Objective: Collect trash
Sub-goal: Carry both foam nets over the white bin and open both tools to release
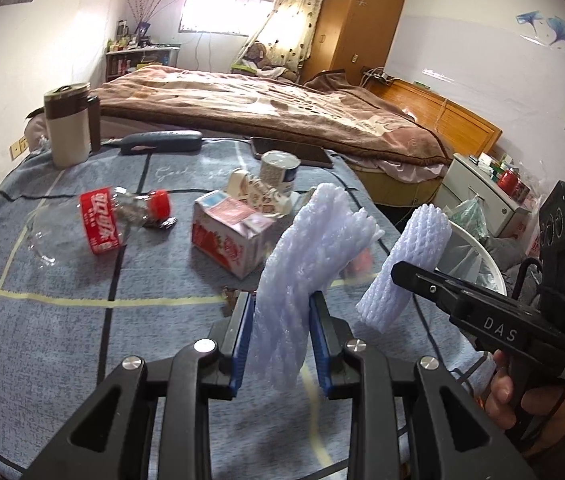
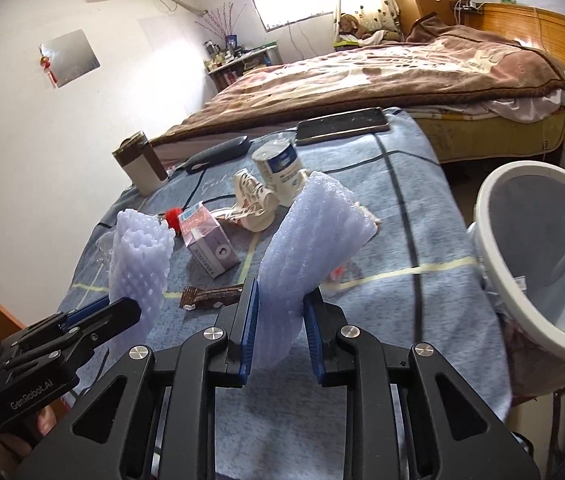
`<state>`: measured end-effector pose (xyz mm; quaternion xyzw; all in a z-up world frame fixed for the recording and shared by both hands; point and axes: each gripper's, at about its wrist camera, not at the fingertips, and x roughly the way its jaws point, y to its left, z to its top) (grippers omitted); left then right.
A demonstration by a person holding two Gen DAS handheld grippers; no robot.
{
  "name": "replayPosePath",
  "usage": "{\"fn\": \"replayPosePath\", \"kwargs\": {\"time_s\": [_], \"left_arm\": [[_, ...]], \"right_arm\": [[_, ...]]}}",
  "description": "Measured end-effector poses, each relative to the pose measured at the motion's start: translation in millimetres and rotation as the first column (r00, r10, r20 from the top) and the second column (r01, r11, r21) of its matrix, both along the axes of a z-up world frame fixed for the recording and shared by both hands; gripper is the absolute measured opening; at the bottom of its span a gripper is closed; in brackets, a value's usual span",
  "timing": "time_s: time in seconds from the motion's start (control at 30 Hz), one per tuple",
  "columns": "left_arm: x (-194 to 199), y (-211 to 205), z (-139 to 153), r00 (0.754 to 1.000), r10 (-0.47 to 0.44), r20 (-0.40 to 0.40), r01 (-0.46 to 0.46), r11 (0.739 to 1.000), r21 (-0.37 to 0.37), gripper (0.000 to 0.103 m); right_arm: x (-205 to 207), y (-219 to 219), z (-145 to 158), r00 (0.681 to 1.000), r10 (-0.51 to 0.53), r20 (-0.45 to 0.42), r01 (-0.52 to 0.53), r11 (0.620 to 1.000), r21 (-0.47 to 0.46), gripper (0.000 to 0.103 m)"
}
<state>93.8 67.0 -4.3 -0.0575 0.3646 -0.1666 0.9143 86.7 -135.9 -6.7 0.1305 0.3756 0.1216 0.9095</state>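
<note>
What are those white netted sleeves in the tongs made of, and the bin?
Left sleeve and right sleeve: probably soft foam mesh, matte, with an open diamond lattice that squashes between the pads. Bin: likely smooth white plastic rim, lined with a thin translucent bag.

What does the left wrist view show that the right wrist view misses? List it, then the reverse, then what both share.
Only left: the crushed bottle's red label.
Only right: the brown wrapper and the bin's lined inside.
Both: left gripper and right gripper each shut on a foam net, plus milk carton and can.
</note>
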Motion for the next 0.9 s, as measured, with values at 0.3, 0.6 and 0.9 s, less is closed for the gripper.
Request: {"fn": "replayPosePath", "kwargs": {"time_s": [0.3, 0.6, 0.9], "left_arm": [[-1.8, -34.4, 14.7, 0.998, -0.052, 0.031, 0.051, 0.998, 0.022, 0.030], [2.7, -83.0, 25.4, 0.989, -0.138, 0.054, 0.136, 0.990, 0.029, 0.030], [11.1, -139.1, 29.3, 0.972, -0.229, 0.055, 0.227, 0.973, 0.031, 0.030]], "right_arm": [[-11.8, -33.1, 12.5, 0.997, -0.062, 0.038, 0.062, 0.998, -0.001, 0.025], [-18.4, -76.6, 18.8, 0.988, -0.146, 0.050, 0.147, 0.989, 0.000, 0.025], [-22.1, -117.5, 17.9, 0.972, -0.232, 0.043, 0.233, 0.972, -0.020, 0.025]]}}
